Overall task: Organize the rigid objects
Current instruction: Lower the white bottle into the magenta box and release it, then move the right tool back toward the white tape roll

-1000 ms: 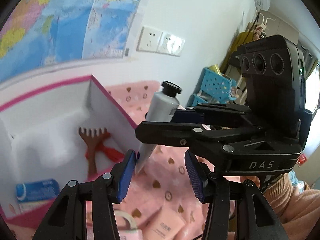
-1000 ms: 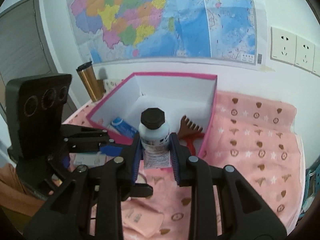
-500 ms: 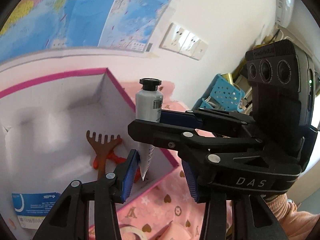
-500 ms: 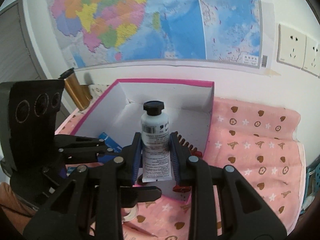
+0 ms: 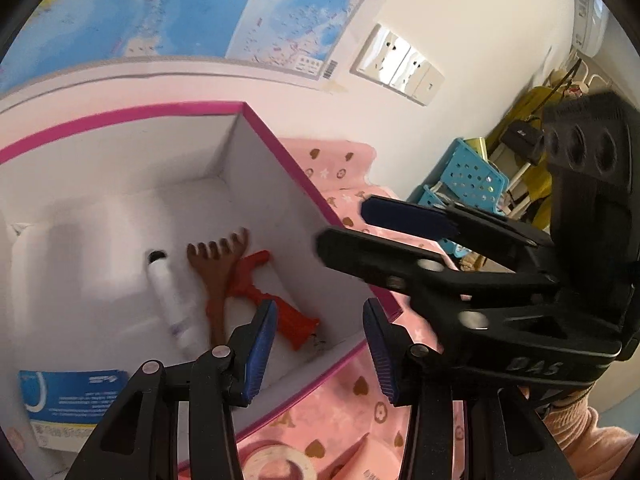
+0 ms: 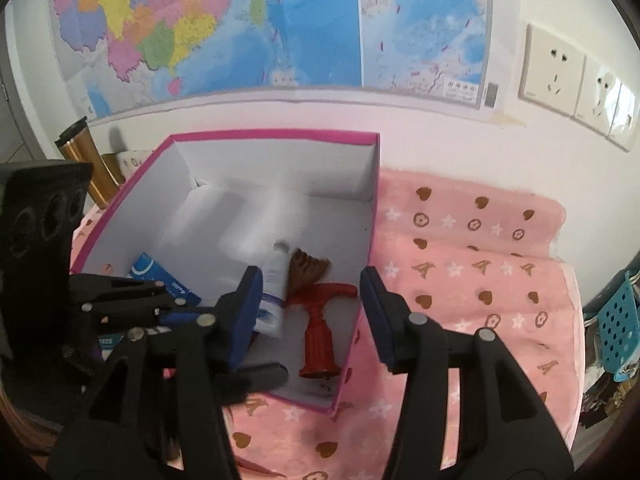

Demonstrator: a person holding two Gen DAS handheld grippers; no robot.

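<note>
"DAS" on right gripper point(image 5: 404, 236)

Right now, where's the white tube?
The white tube lies on its side on the floor of the pink-rimmed box, just left of the brown rake in both wrist views, with the blue packet further left.

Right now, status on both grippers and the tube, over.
Right gripper open, empty. Left gripper open, empty. Tube lying in the box beside the brown rake. Nothing in the way.
</note>
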